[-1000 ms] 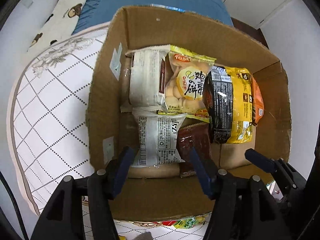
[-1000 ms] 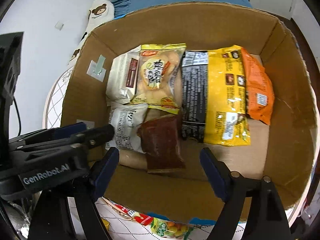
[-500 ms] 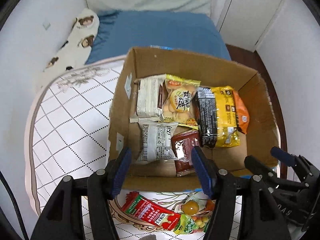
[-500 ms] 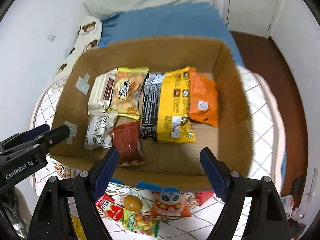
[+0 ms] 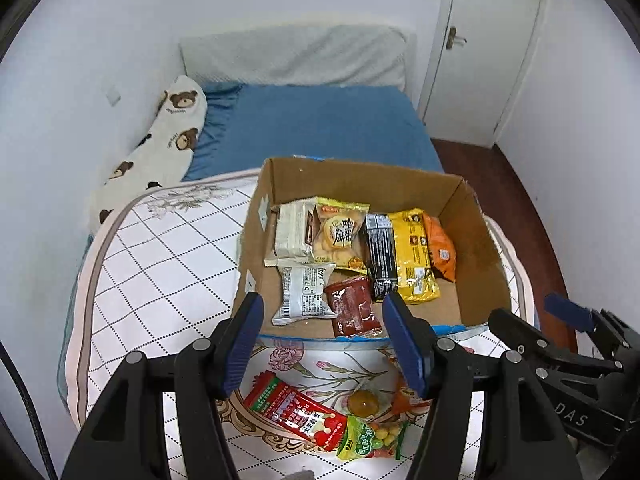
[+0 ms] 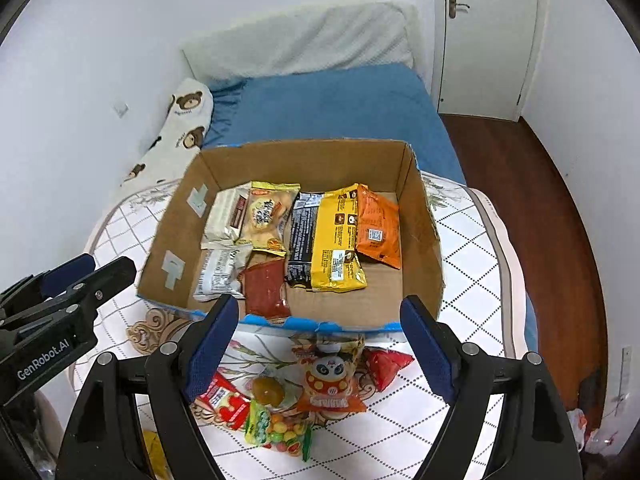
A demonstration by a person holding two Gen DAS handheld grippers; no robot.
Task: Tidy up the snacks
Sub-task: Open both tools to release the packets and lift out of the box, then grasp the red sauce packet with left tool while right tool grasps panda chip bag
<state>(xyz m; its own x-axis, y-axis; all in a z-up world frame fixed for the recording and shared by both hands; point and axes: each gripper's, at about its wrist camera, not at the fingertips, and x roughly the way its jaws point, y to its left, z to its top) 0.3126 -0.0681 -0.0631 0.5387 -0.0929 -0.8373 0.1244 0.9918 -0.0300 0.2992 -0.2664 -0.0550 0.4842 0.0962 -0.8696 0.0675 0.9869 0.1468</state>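
Note:
A cardboard box (image 5: 280, 184) (image 6: 420, 216) stands on a quilted white mat and holds several snack packets, among them a yellow-black bag (image 5: 404, 256) (image 6: 328, 236), an orange bag (image 6: 378, 226) and a dark red packet (image 5: 352, 306) (image 6: 266, 294). Loose snacks lie in front of the box: a red packet (image 5: 296, 410), a green candy bag (image 6: 276, 430), a panda bag (image 6: 330, 374) and a small red packet (image 6: 386, 362). My left gripper (image 5: 322, 342) and right gripper (image 6: 318, 346) are both open and empty, held above the loose snacks.
The mat (image 5: 160, 264) lies on a bed with a blue sheet (image 5: 320, 128) and a bear-print pillow (image 5: 160, 144). A white door (image 6: 484, 36) and wooden floor (image 6: 540, 200) are at the right. White walls close the left side.
Both grippers have pulled back and up from the box. The box now looks smaller and the loose snacks in front of it have come into view.

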